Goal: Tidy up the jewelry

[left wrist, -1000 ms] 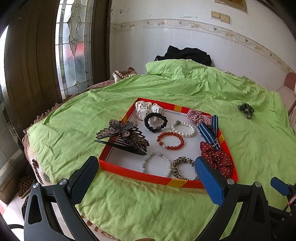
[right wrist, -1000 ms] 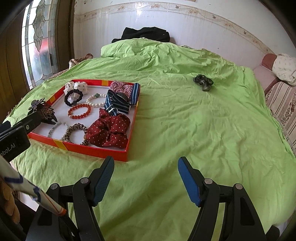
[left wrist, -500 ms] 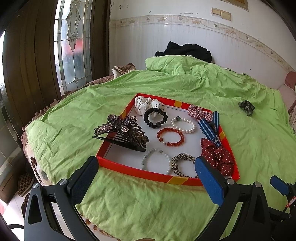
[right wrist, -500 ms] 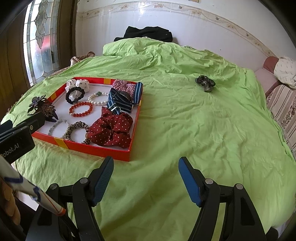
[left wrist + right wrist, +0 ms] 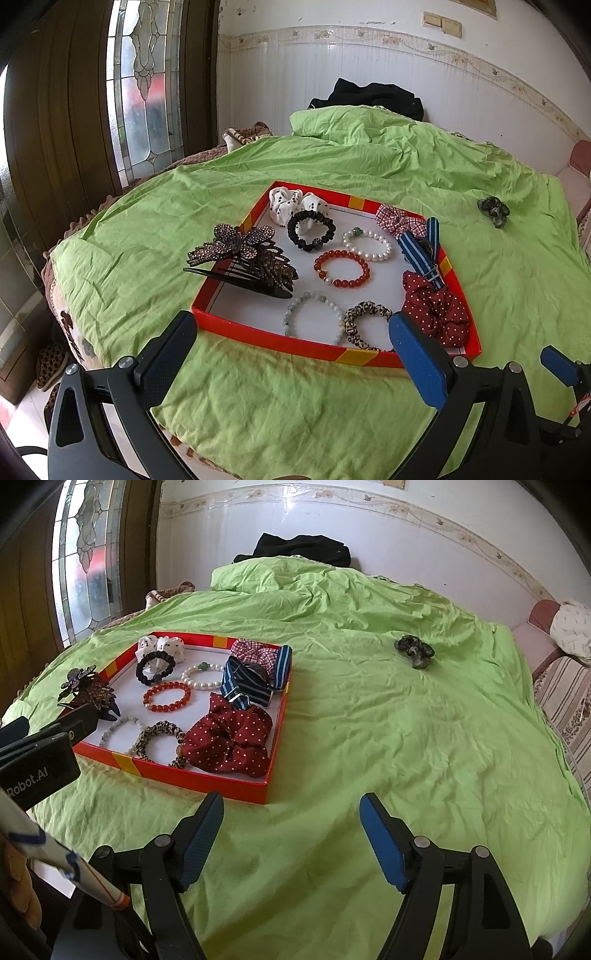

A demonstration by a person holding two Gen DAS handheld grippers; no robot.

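You held both tools low over the green bedspread (image 5: 258,406), and neither one had anything in it. Your left gripper (image 5: 295,354) sat at the bottom of its view with its jaws spread wide and empty, framing the near edge of the red tray (image 5: 295,345). Your right gripper (image 5: 291,845) filled the bottom centre of its own view; its jaws were opening, with only bare bedspread between them.

The tray lay in the middle of the left view and in the left half of the right view. Inside it, in the left view, you had a red bead bracelet (image 5: 341,268) at the centre, a pearl bracelet (image 5: 367,244) just above and right of it, and a black scrunchie (image 5: 311,229) above and left, overlapping a white dotted scrunchie (image 5: 291,203) in the far corner. A pale bead bracelet (image 5: 314,312) and a leopard scrunchie (image 5: 364,325) lay side by side along the near edge. A dark red dotted scrunchie (image 5: 436,310) filled the near right corner, with a blue striped strap (image 5: 419,254) and a checked scrunchie (image 5: 397,221) beyond it. A jewelled hair clip (image 5: 243,254) hung over the tray's left rim.

One dark scrunchie (image 5: 413,650) lay alone on the bedspread, well apart from the tray, upper right of centre in the right view
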